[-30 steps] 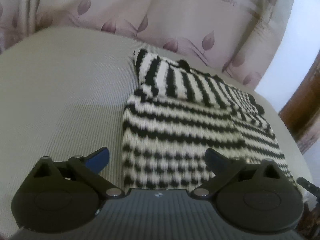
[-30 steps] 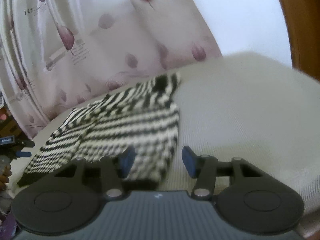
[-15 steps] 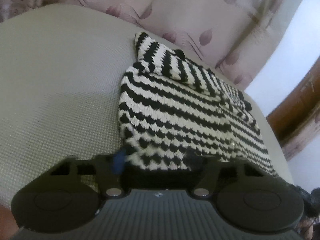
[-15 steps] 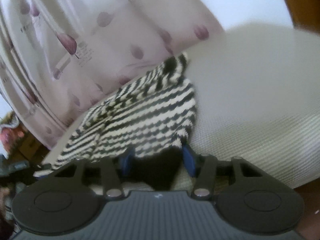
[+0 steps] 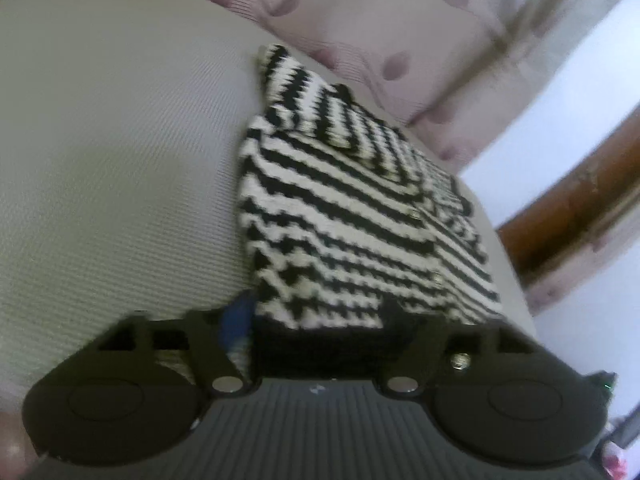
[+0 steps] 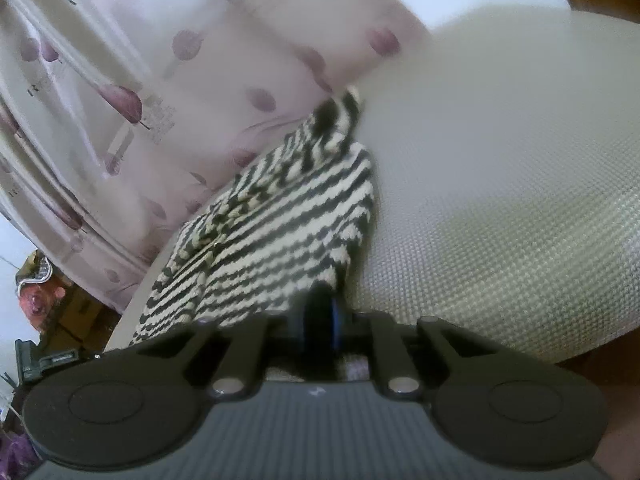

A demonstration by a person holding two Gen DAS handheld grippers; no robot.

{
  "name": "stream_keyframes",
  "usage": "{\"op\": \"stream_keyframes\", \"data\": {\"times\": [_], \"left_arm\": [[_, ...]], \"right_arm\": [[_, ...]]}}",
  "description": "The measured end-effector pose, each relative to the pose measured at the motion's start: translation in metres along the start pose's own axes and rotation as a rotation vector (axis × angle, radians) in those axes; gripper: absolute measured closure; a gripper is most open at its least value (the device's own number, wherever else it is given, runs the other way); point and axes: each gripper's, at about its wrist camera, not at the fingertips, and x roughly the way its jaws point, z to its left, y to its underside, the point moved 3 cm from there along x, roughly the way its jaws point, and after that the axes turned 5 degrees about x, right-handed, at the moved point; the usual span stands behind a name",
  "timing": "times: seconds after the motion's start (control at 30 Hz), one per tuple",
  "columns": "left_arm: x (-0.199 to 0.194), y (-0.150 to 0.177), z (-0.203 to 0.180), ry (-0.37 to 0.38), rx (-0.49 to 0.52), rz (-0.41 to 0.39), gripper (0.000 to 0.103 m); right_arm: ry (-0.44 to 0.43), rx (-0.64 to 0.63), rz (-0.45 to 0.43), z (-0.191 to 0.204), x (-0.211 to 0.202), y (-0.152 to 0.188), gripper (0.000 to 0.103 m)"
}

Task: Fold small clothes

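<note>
A black-and-white striped knit sweater (image 5: 352,208) lies flat on a pale woven pad (image 5: 120,160), a sleeve folded across its far end. My left gripper (image 5: 316,314) straddles the near hem at its left corner. The dark hem edge is bunched between the blue pad (image 5: 236,320) and the other finger, and the jaws are opening. In the right wrist view the same sweater (image 6: 280,232) runs away to the left. My right gripper (image 6: 322,316) has its jaws almost together, pinching the hem's right corner, and they are opening slightly.
A pink curtain (image 5: 380,8) with purple leaf prints hangs right behind the pad. A brown wooden frame (image 5: 568,200) stands at the right. Beyond the pad's left edge are coloured clutter (image 6: 44,292) and a black device (image 6: 36,356). Bare pad (image 6: 500,200) stretches right of the sweater.
My left fingers came in from wide apart onto the hem. The right fingers went from apart around the hem corner to pinching it. Both views have tilted.
</note>
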Motion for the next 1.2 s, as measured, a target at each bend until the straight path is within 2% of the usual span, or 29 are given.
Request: {"op": "stream_keyframes", "data": {"times": [0.13,0.2,0.23,0.27,0.3,0.33,0.37,0.47,0.57,0.87,1.07,1.2], "left_arm": [[0.007,0.005,-0.016,-0.021,0.089,-0.005,0.013],[0.011,0.009,-0.023,-0.045,0.134,-0.015,0.021],[0.011,0.010,-0.026,-0.065,0.162,-0.020,0.028],[0.013,0.012,-0.027,-0.088,0.183,-0.024,0.054],[0.014,0.013,-0.026,-0.116,0.186,-0.023,0.086],[0.016,0.013,-0.021,-0.133,0.168,-0.017,0.088],[0.013,0.012,-0.014,-0.108,0.135,-0.022,0.088],[0.009,0.013,-0.009,-0.100,0.103,-0.043,0.088],[0.000,0.010,-0.011,-0.070,0.048,-0.117,0.089],[-0.019,-0.020,-0.045,-0.057,0.071,-0.276,0.090],[-0.022,-0.052,-0.062,-0.058,0.057,-0.356,0.093],[-0.016,-0.084,-0.071,-0.060,0.055,-0.403,0.093]], "right_arm": [[-0.031,0.009,0.008,0.004,0.003,0.002,0.065],[-0.033,0.009,0.005,0.007,0.007,0.002,0.065],[-0.033,0.011,-0.003,0.007,0.010,0.002,0.065],[-0.032,0.007,-0.007,0.008,0.012,0.002,0.067],[-0.027,-0.003,-0.010,0.009,0.013,0.003,0.075],[-0.008,-0.012,-0.006,0.009,0.015,0.003,0.083],[-0.001,-0.009,-0.004,0.007,0.016,0.004,0.091],[-0.031,0.031,-0.012,0.001,0.015,0.005,0.093],[-0.100,0.075,-0.025,0.001,0.008,0.001,0.094],[-0.255,0.150,-0.093,0.025,-0.006,-0.029,0.094],[-0.310,0.152,-0.137,0.045,-0.001,-0.070,0.094],[-0.308,0.136,-0.164,0.054,0.015,-0.107,0.093]]}}
